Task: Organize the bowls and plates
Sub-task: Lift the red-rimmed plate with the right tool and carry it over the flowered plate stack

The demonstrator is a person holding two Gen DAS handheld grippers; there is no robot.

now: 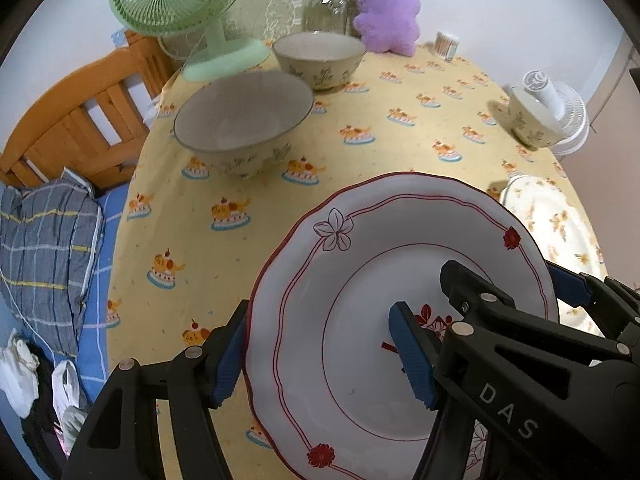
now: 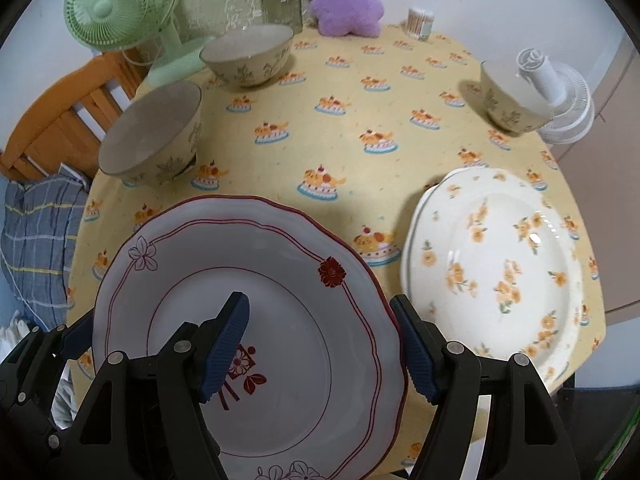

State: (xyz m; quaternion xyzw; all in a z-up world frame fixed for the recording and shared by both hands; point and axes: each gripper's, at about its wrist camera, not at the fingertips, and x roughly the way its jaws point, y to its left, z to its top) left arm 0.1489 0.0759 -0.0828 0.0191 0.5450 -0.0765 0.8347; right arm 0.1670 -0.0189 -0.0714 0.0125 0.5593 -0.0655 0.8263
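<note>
A white plate with red line trim (image 1: 360,320) (image 2: 280,340) is held over the near table edge by both grippers. My left gripper (image 1: 320,356) straddles its left rim; my right gripper (image 2: 320,354) straddles its right rim. Each has one finger over the plate face and one outside the rim. A cream plate with orange flowers (image 2: 496,264) (image 1: 560,232) lies to the right. Three floral bowls stand on the table: a large one at left (image 1: 244,124) (image 2: 152,136), one behind it (image 1: 320,58) (image 2: 250,54), one at far right (image 1: 530,120) (image 2: 512,98).
The round table has a yellow cloth (image 1: 400,128) (image 2: 340,132). At the back stand a green fan (image 1: 180,4), a glass jar (image 1: 325,8), a purple plush (image 1: 388,8) and a cotton swab tub (image 2: 420,22). A white fan (image 2: 560,96) is behind the right bowl. A wooden bed frame (image 1: 80,120) is at left.
</note>
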